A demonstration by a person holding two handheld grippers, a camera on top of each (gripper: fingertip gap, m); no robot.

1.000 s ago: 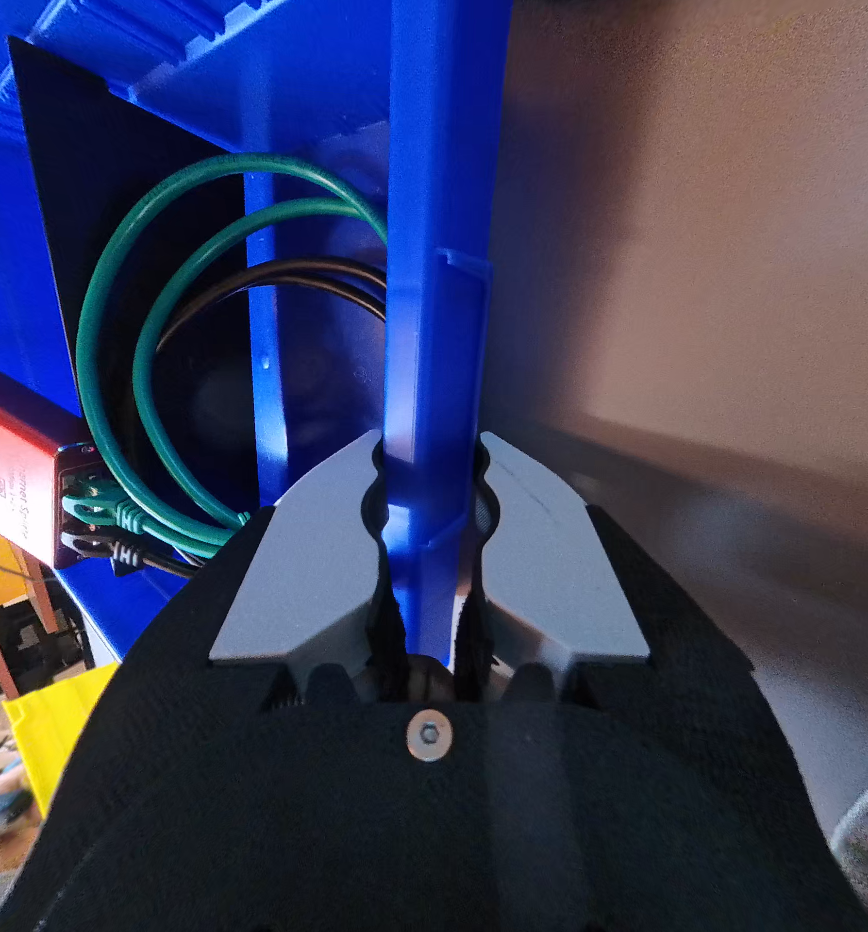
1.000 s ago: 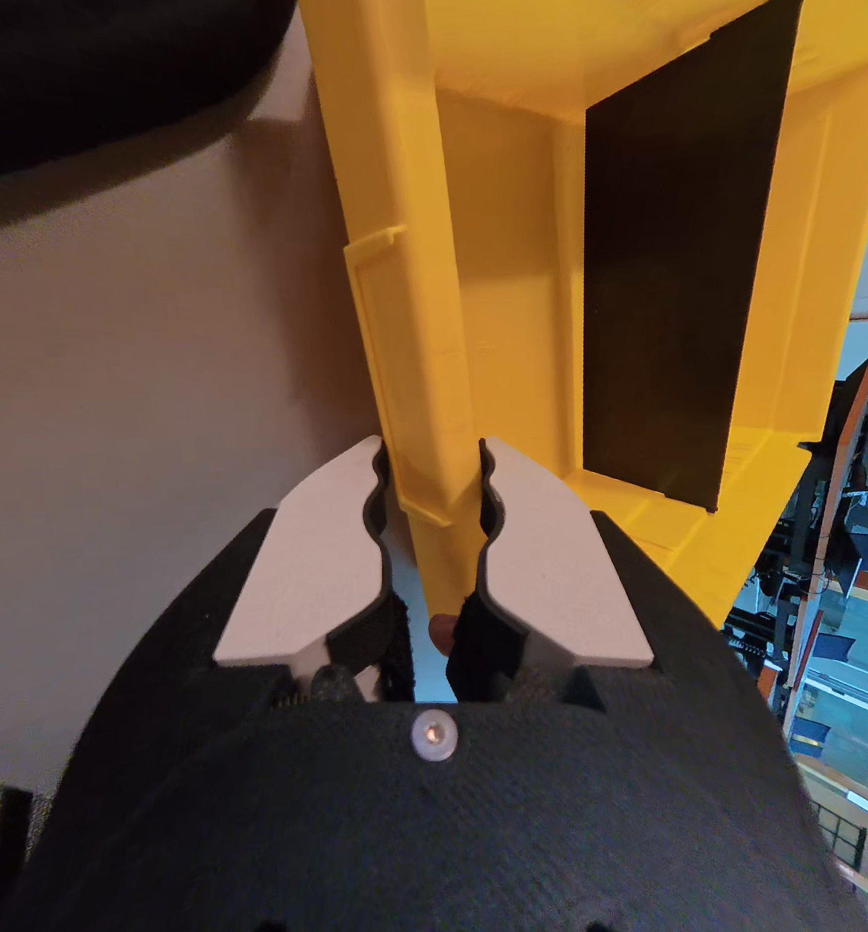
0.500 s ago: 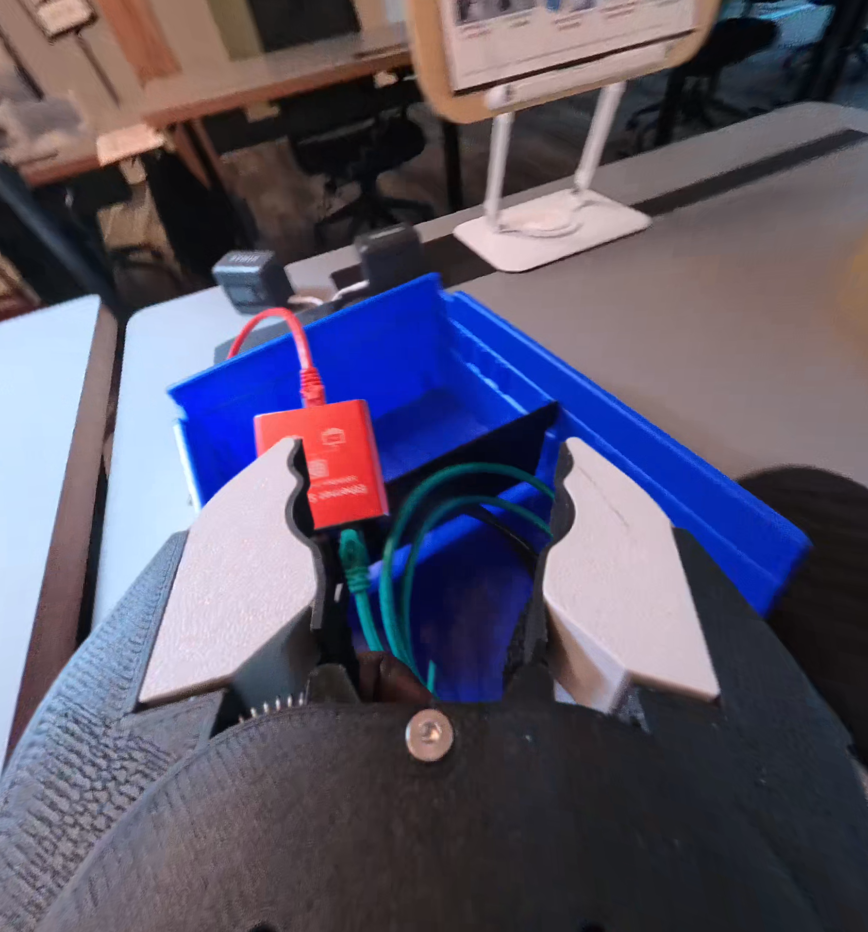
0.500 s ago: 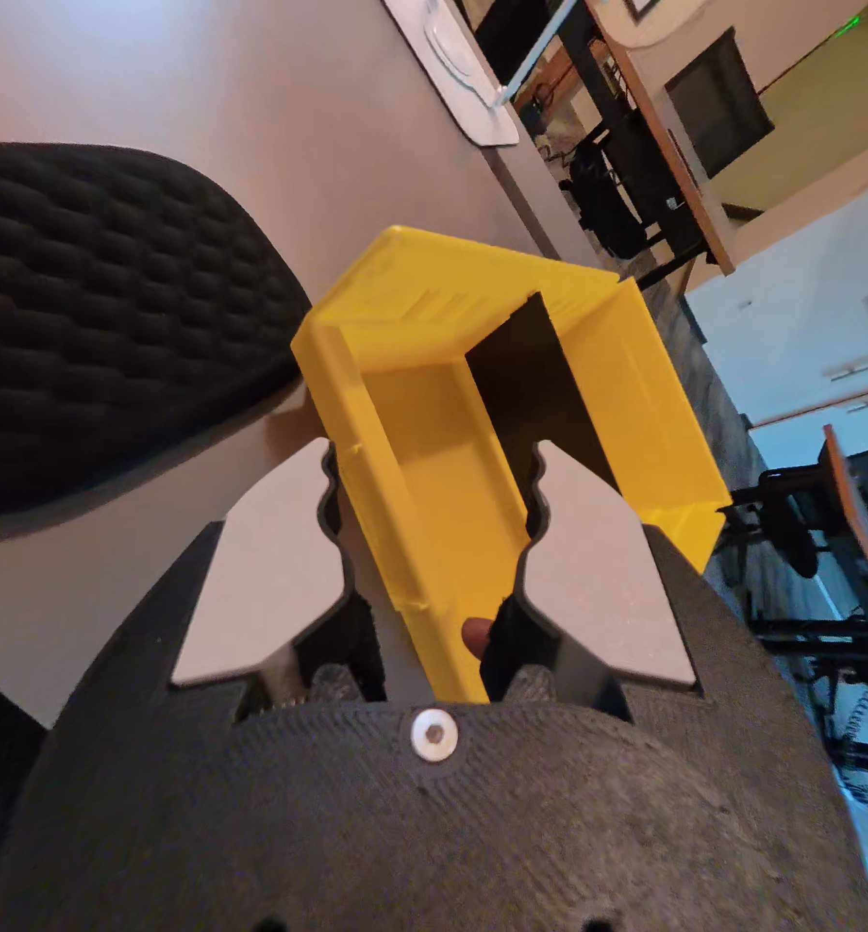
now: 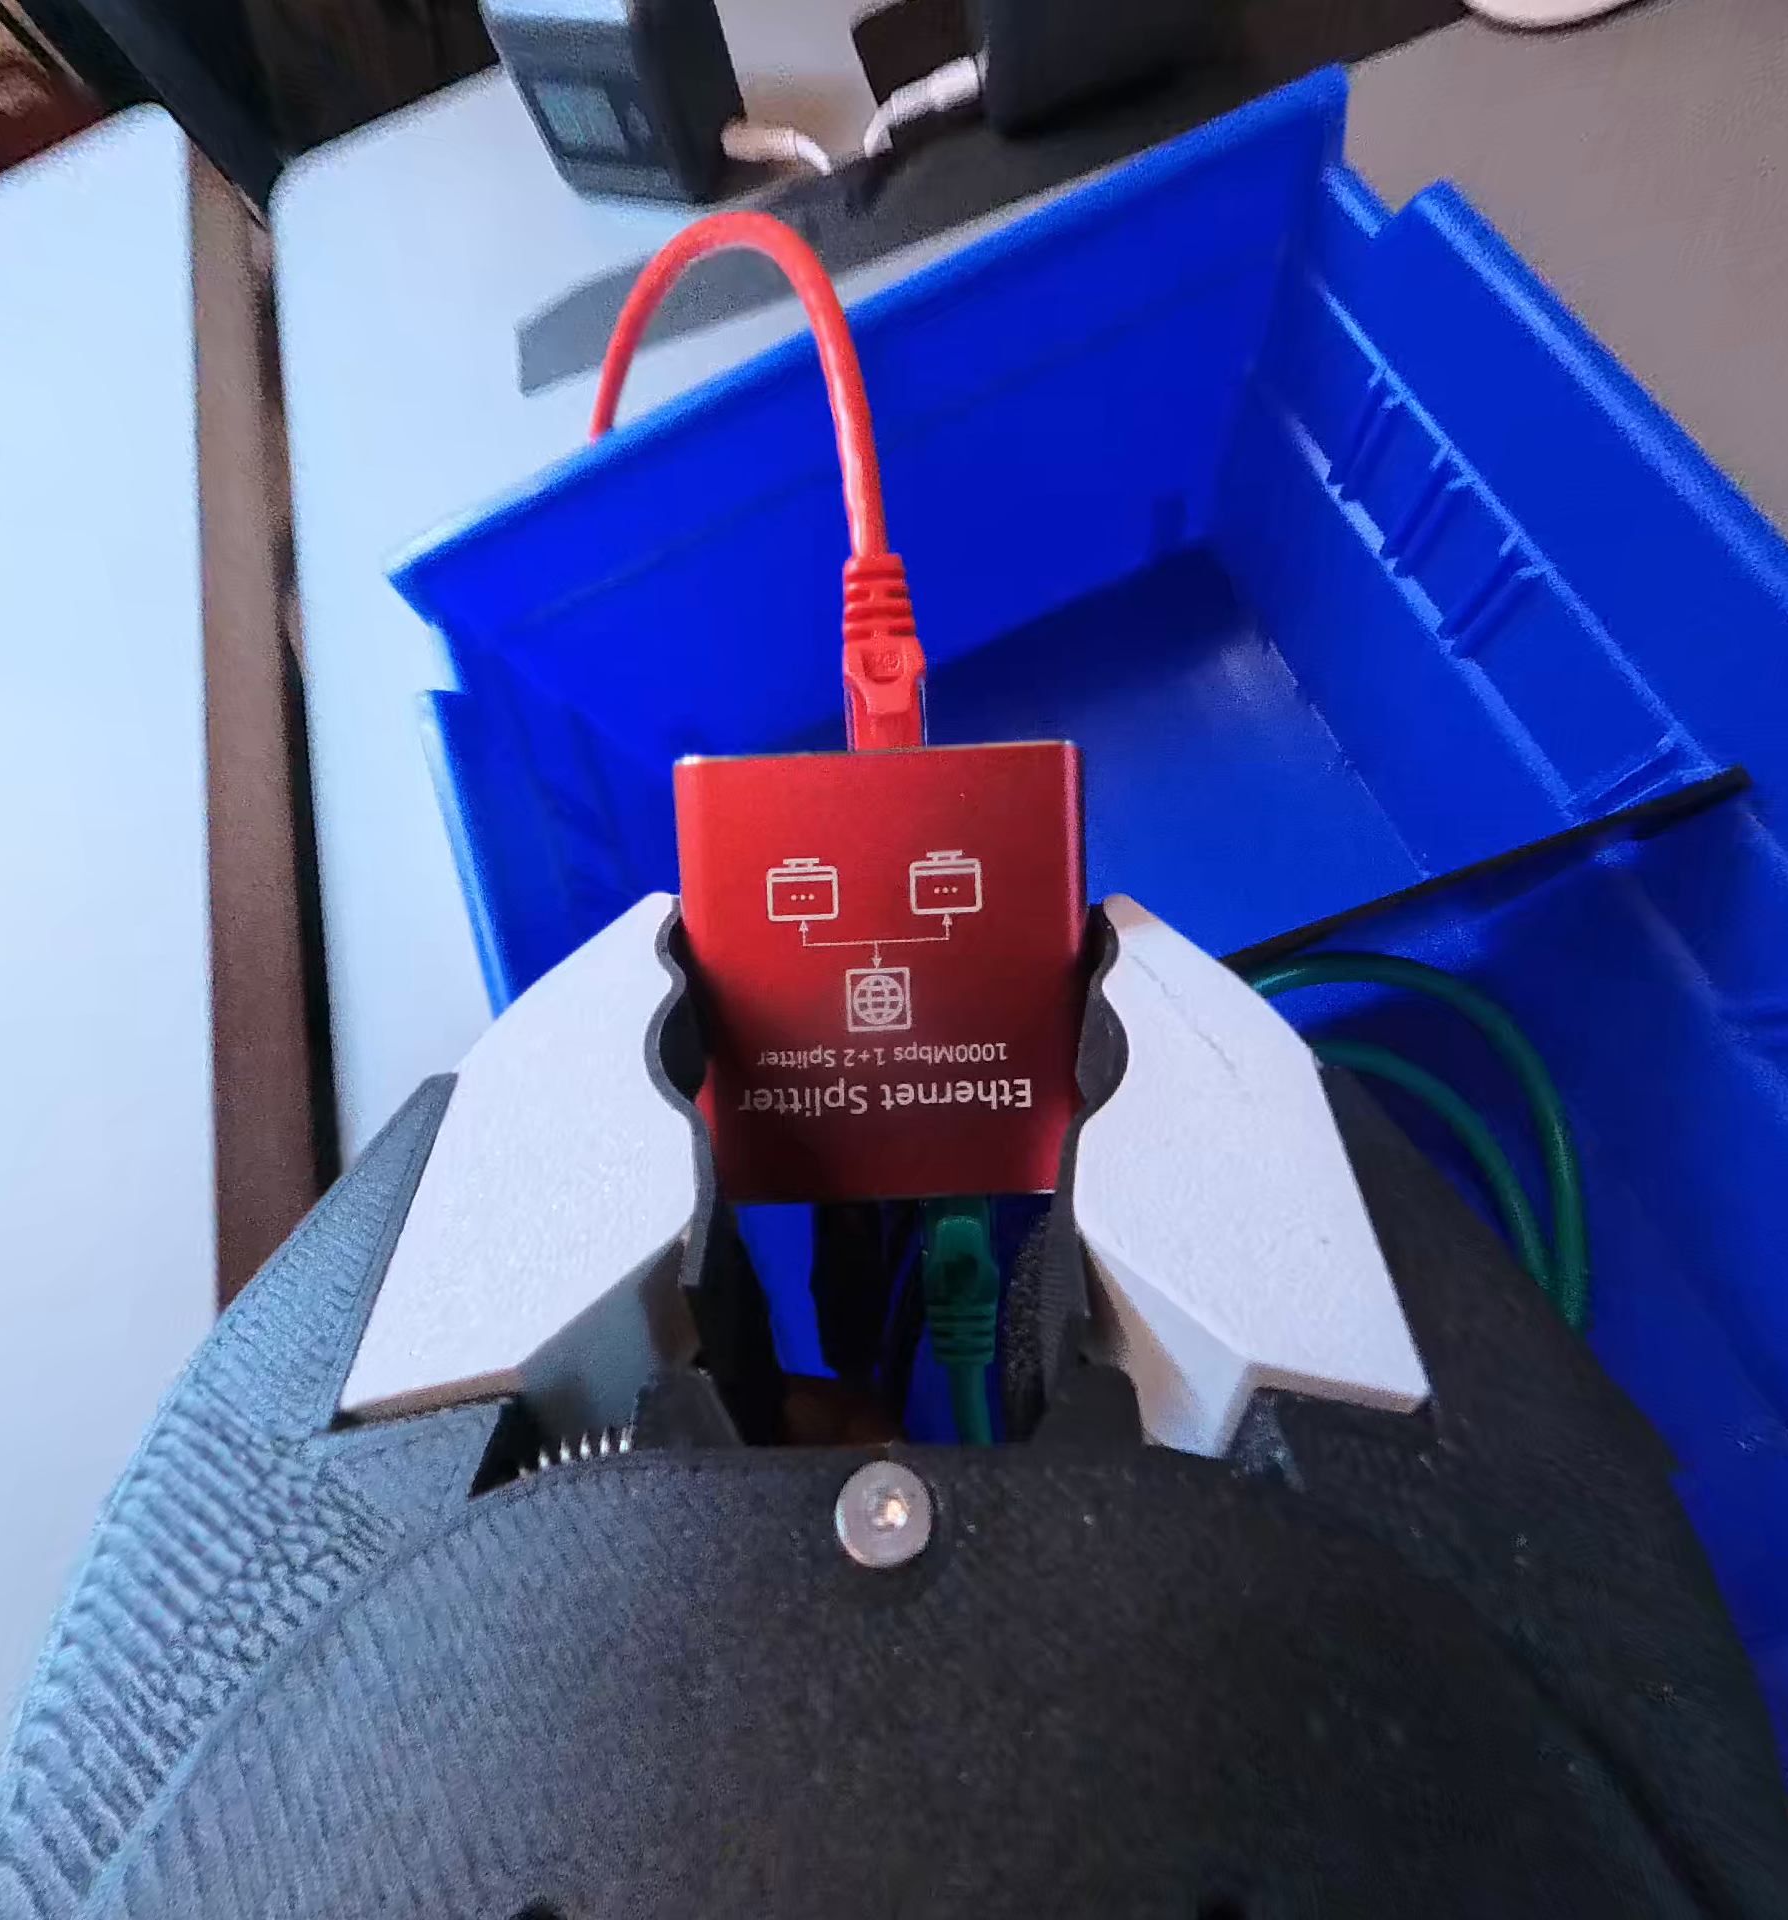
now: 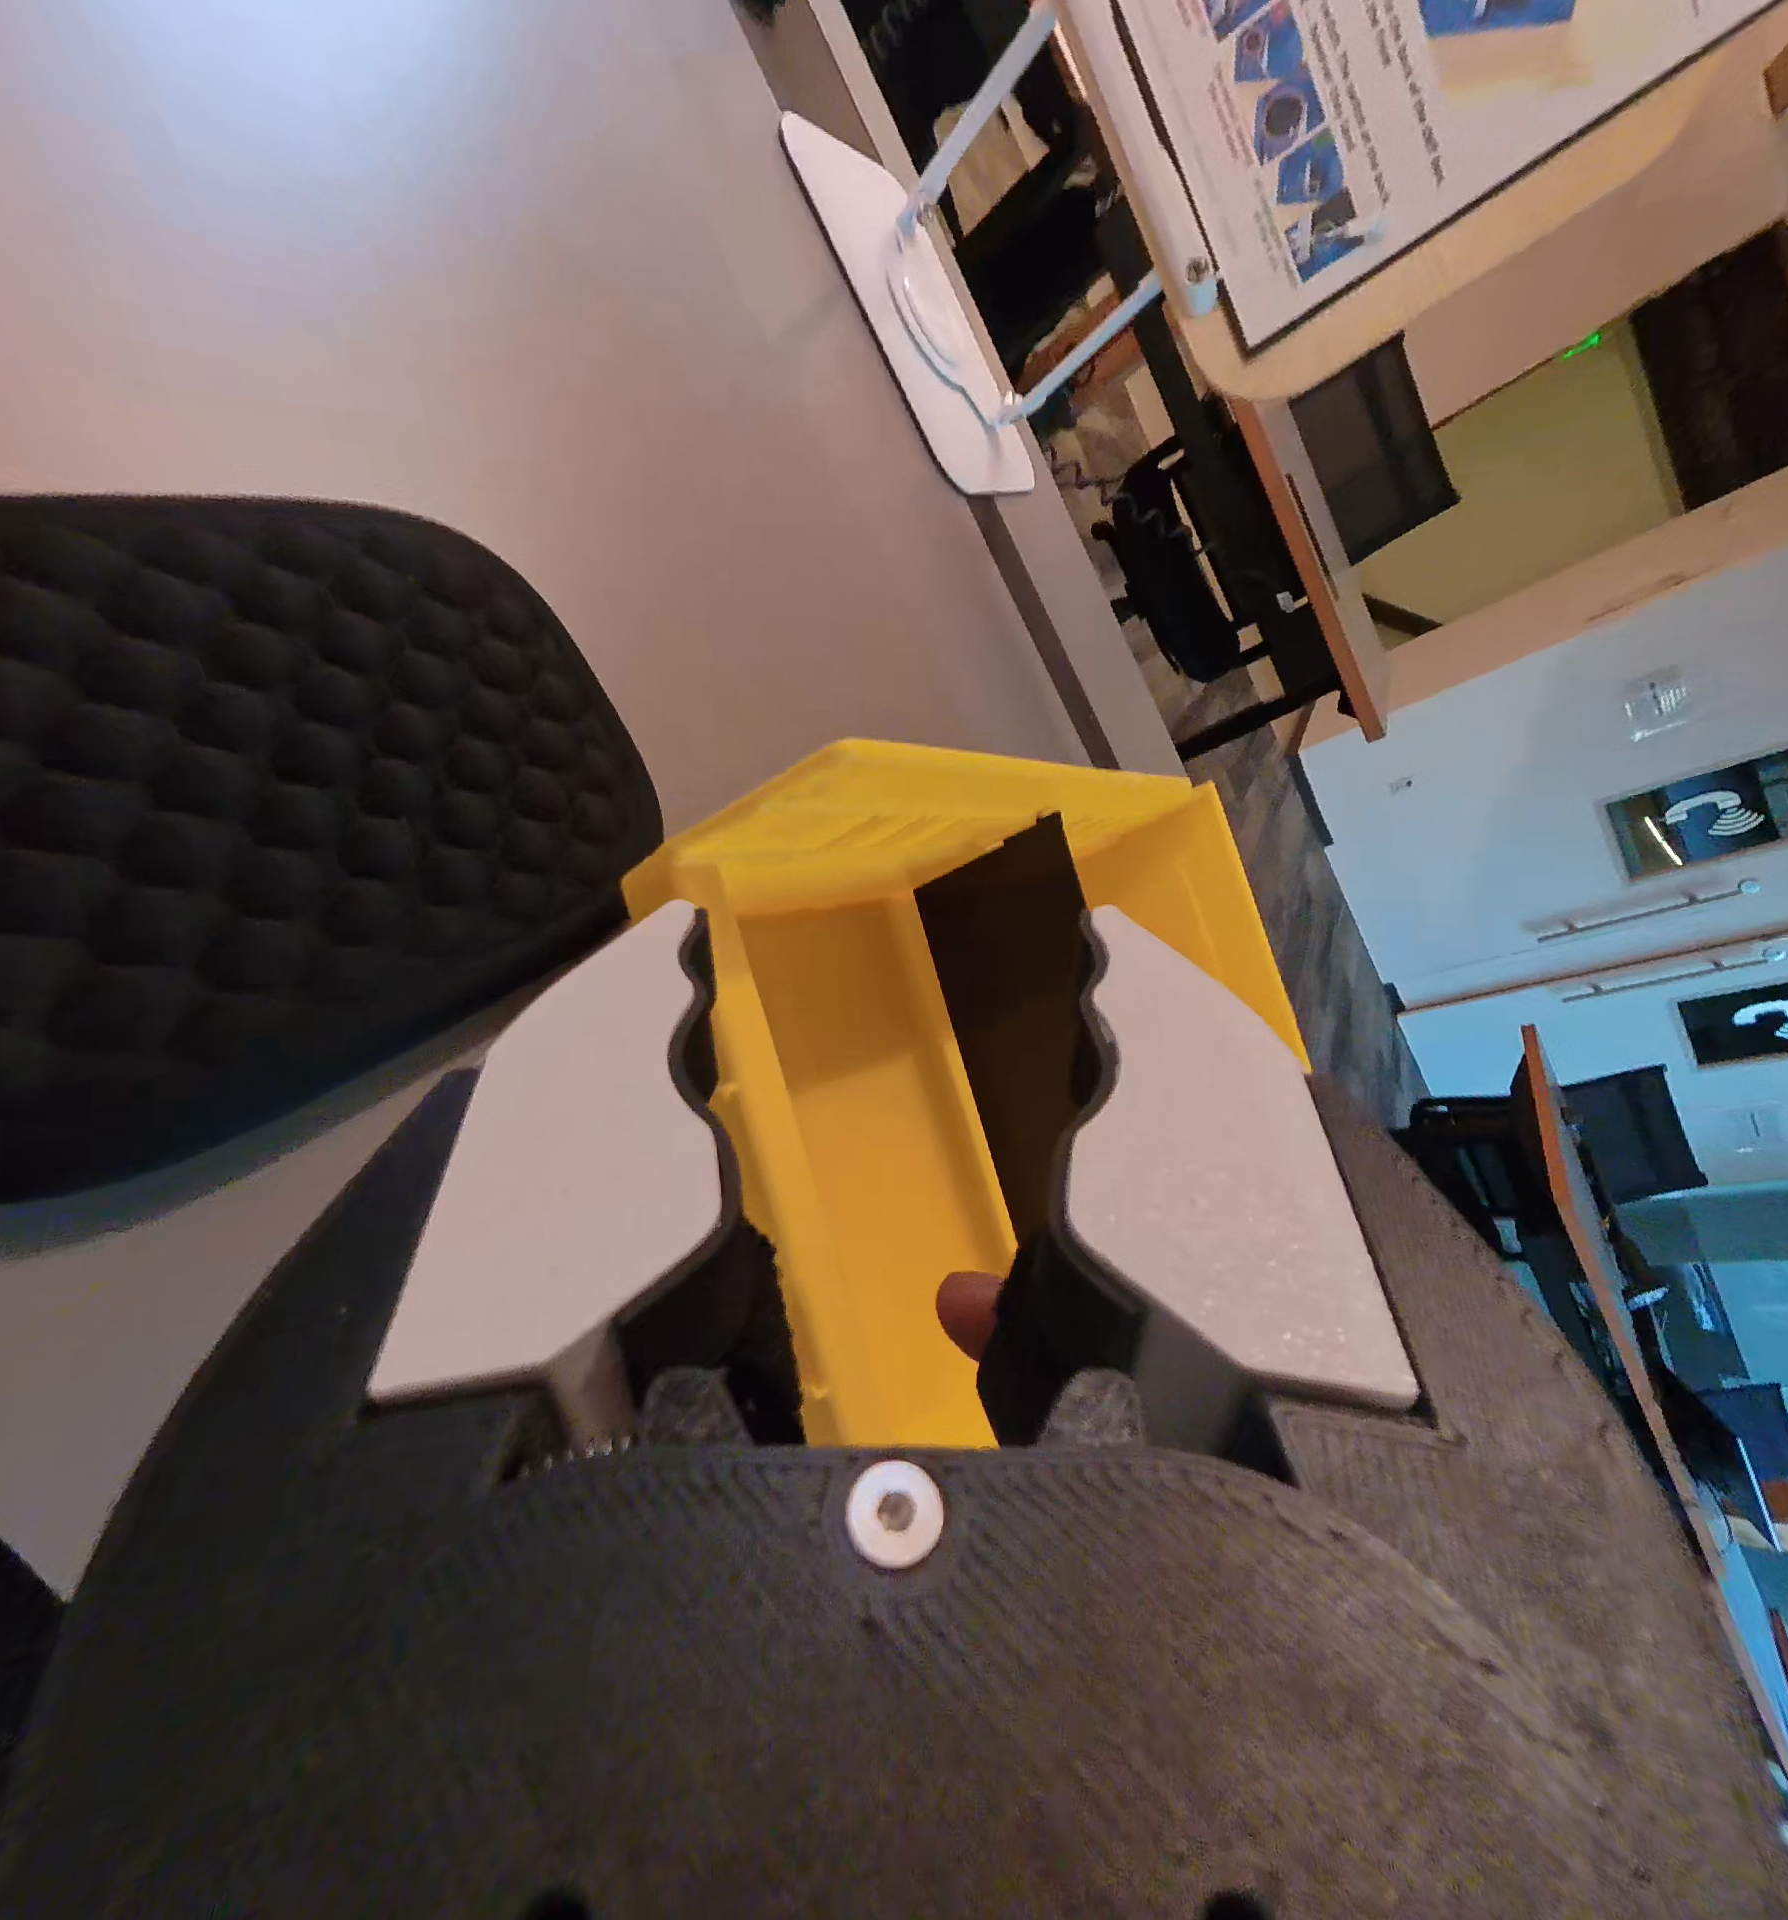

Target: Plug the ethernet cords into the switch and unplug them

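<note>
The red switch box (image 5: 874, 997) sits between my left gripper's (image 5: 879, 914) fingers, over the blue bin (image 5: 1492, 520). The jaws press on both of its sides. A red cord (image 5: 848, 416) is plugged into its far end and arcs over the bin's back wall. A green plug (image 5: 957, 1288) enters its near end, and green cord loops (image 5: 1534, 1143) lie in the bin at right. My right gripper (image 6: 885, 925) is open and empty over a yellow bin (image 6: 848, 1143) with a black divider (image 6: 1004, 1039).
A black textured pad (image 6: 246, 831) lies on the grey table left of the yellow bin. A white stand base (image 6: 911, 301) holding a sign board stands at the table's far edge. Dark devices (image 5: 599, 94) sit behind the blue bin. One gripper's finger ends stand about 65 centimetres off the other's.
Both grippers let go of the bin walls and opened. My left gripper then moved over the blue bin and closed on the red switch. My right gripper drew back from the yellow bin, still open.
</note>
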